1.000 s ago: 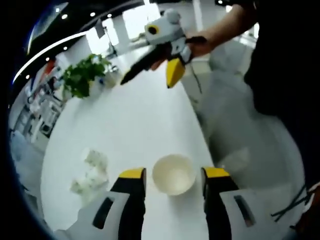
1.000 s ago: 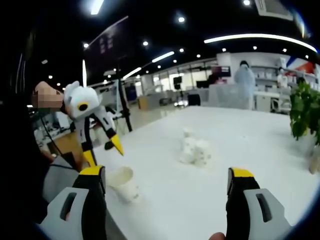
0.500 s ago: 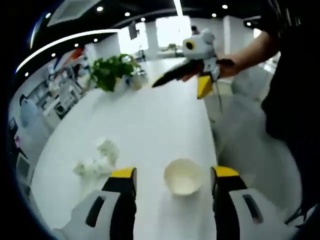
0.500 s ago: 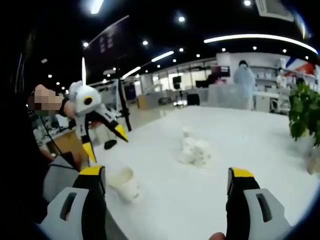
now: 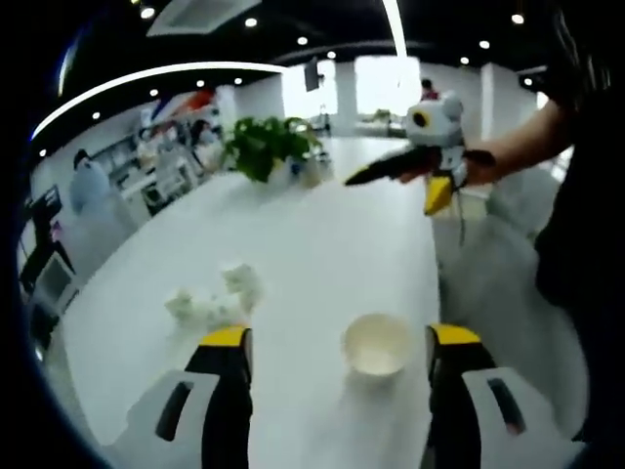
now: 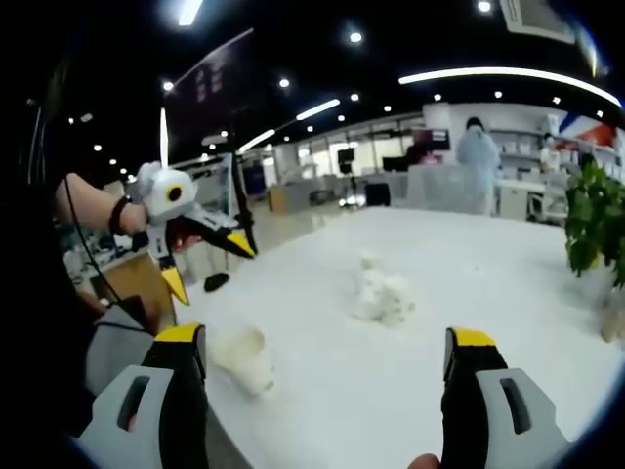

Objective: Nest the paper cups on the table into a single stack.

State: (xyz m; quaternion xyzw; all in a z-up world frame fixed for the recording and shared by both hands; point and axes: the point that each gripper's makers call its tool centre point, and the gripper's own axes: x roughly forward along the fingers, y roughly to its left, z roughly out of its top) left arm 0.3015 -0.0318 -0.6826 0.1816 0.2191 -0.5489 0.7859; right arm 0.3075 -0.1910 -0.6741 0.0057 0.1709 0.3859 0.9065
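Observation:
A single white paper cup stands upright on the white table, just ahead of my open left gripper and nearer its right jaw. A cluster of several white cups lies to the left, some tipped over. In the right gripper view the single cup sits by the left jaw of my open right gripper, which holds nothing, and the cluster lies farther ahead. The left gripper hangs open above the table's edge. The right gripper is held high over the far side.
A potted green plant stands at the far end of the table, also seen at the right as the plant. The table edge runs close beside the single cup. A person in white stands far behind.
The left gripper view has swung, so cup and cluster sit more to the right in it. In the right gripper view the left gripper has turned more level. The cups have not moved.

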